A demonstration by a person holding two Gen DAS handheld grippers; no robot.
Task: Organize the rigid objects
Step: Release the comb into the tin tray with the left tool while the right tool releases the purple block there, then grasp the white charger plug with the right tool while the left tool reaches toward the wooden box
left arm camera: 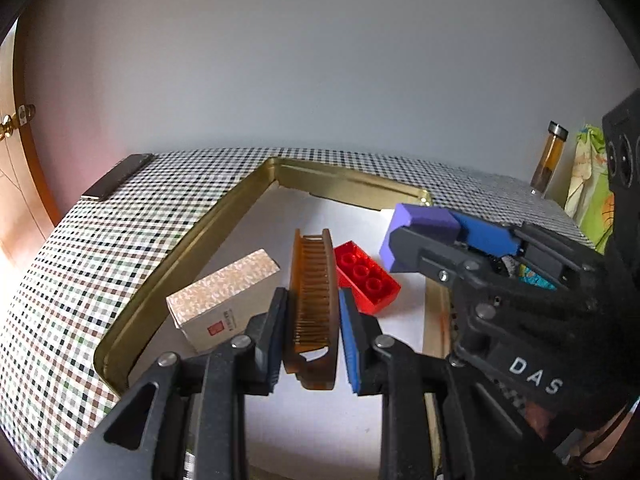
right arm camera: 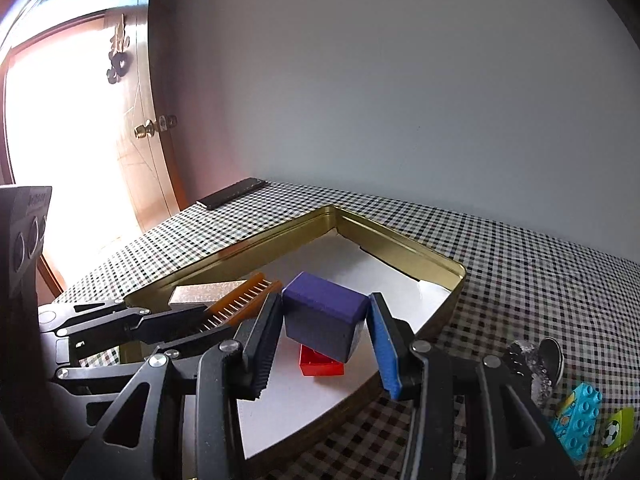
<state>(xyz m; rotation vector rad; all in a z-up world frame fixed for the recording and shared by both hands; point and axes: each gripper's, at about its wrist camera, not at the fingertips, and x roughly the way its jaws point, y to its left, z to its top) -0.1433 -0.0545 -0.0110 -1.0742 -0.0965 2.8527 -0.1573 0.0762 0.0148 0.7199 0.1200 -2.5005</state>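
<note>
My left gripper is shut on a brown translucent comb, held lengthwise above the white-lined gold tin tray. Below the comb a red brick and a patterned beige box lie in the tray. My right gripper is shut on a purple block, tilted and raised over the tray; the red brick shows beneath it. In the left wrist view the right gripper comes in from the right with the purple block. The left gripper carries the comb beside the box.
A checked cloth covers the table. A dark flat bar lies at its far left edge. A blue brick, a green football card and a round metal item lie right of the tray. A brown bottle stands at the back right.
</note>
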